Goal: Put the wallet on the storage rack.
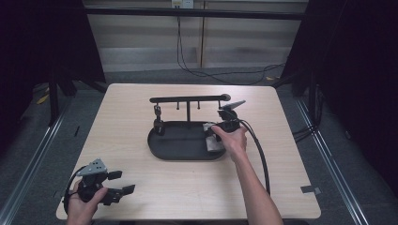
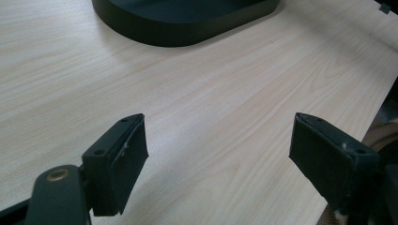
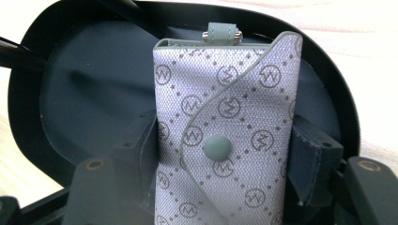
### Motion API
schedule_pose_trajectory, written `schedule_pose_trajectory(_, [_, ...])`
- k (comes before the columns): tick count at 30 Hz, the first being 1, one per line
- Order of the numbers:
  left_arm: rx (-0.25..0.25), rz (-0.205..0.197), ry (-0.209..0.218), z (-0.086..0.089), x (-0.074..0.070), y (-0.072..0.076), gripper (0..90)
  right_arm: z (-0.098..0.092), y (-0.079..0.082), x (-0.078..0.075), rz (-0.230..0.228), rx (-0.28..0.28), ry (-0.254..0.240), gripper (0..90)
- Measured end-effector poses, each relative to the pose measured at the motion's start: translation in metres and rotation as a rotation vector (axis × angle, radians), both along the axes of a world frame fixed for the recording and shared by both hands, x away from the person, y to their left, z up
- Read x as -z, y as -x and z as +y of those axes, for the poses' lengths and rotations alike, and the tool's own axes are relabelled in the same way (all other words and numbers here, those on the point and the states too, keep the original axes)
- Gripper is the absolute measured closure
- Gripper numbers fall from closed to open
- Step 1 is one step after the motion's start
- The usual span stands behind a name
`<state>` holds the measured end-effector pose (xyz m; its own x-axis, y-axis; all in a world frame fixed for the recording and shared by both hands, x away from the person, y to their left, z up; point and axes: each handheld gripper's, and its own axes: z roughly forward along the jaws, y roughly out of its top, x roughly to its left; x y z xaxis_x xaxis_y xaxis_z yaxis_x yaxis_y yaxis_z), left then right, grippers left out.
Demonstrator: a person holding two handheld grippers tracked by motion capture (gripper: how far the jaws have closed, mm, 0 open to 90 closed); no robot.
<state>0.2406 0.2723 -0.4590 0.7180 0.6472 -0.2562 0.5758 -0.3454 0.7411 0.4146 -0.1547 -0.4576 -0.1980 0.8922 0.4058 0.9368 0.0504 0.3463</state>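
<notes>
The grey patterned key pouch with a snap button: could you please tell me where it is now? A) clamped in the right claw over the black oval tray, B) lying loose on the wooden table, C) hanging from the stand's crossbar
A: the right claw clamps the grey patterned key pouch on both sides, over the black oval tray.

Light wood table [image 1: 141,187]; black cable on floor [image 1: 206,75] behind.

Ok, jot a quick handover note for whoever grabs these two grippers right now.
Right gripper: shut on the patterned grey key pouch, held over the right end of the black oval tray.
Left gripper: open, holding nothing, near the table's front left corner.
Stand: the bar with hooks rises from the tray; one dark item hangs at its left.
Done: pouch gripped.
Left: probably set it down and release; the pouch's destination is unclear.
</notes>
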Motion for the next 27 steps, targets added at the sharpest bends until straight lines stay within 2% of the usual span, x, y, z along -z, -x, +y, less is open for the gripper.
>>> schedule_pose_trajectory(6, [0.005,0.006,0.002,0.0,0.0,0.0,19.4,-0.002,0.0,0.01,-0.004,0.017,-0.002,32.9])
schedule_pose_trajectory(9, [0.004,0.01,0.007,0.0,0.001,-0.001,19.4,0.0,0.001,0.011,-0.005,-0.005,0.007,31.9])
schedule_pose_trajectory(12, [-0.003,0.008,0.009,0.001,0.001,-0.001,19.4,0.0,0.0,0.012,-0.008,0.001,0.004,32.1])
schedule_pose_trajectory(22, [-0.006,0.003,0.01,0.001,0.0,-0.001,19.8,-0.009,0.006,0.002,-0.071,0.013,0.009,25.9])
schedule_pose_trajectory(27, [-0.007,0.001,0.011,0.001,0.0,-0.001,19.8,-0.013,0.012,-0.007,-0.133,-0.012,0.005,21.3])
